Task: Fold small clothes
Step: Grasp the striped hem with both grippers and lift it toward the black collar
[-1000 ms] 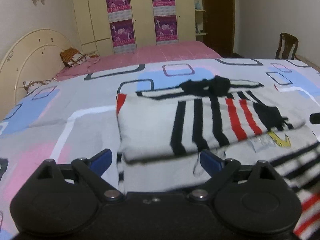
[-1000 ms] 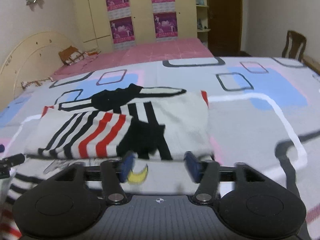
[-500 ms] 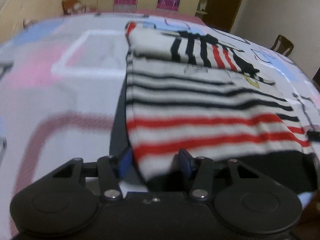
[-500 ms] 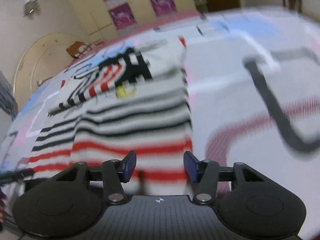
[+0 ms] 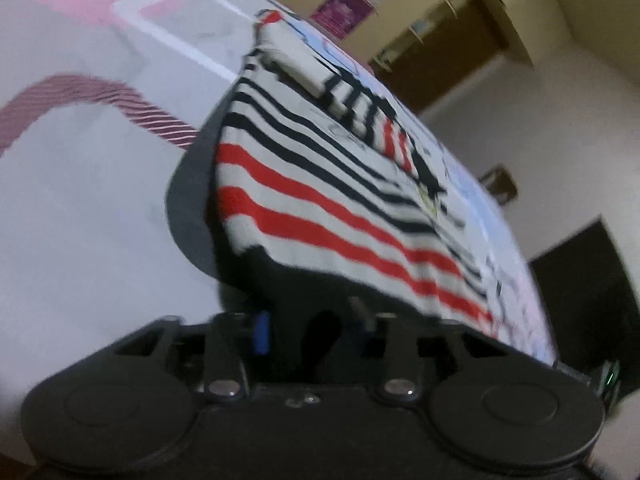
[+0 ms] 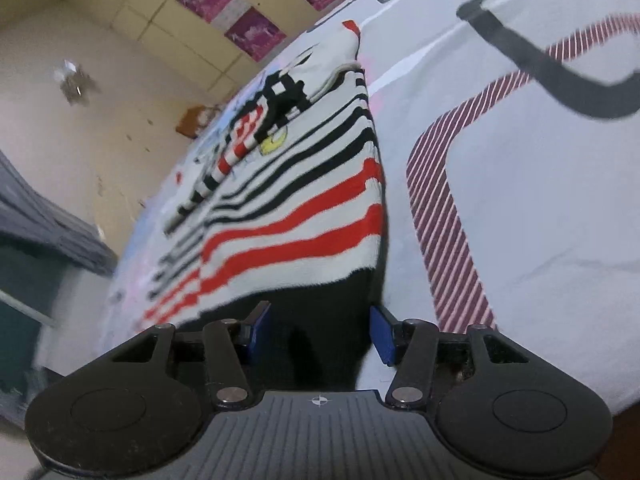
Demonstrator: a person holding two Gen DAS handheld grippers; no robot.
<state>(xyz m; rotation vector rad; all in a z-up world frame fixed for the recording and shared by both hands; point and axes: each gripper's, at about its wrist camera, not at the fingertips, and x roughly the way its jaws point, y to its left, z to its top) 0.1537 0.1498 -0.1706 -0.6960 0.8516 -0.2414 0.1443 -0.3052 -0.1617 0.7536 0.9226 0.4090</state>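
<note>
Striped sweater [image 5: 320,200] lies flat on the bed [image 5: 80,200], top part folded down at 12 o'clock. Left gripper [image 5: 312,330]: fingers just closing, clenched on the black hem's corner. Right gripper [image 6: 320,332]: hem between fingers, grip unclear.

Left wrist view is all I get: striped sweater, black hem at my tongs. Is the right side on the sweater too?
Observer: Yes. Right tongs straddle the black hem at the sweater corner on that side. Their jaws have just been closing, and the hem fills the gap between them.
Operator: Sweater edge on that side flat?
Observer: Looks so. It runs straight on the bedsheet, beside a maroon striped band in the print.
</note>
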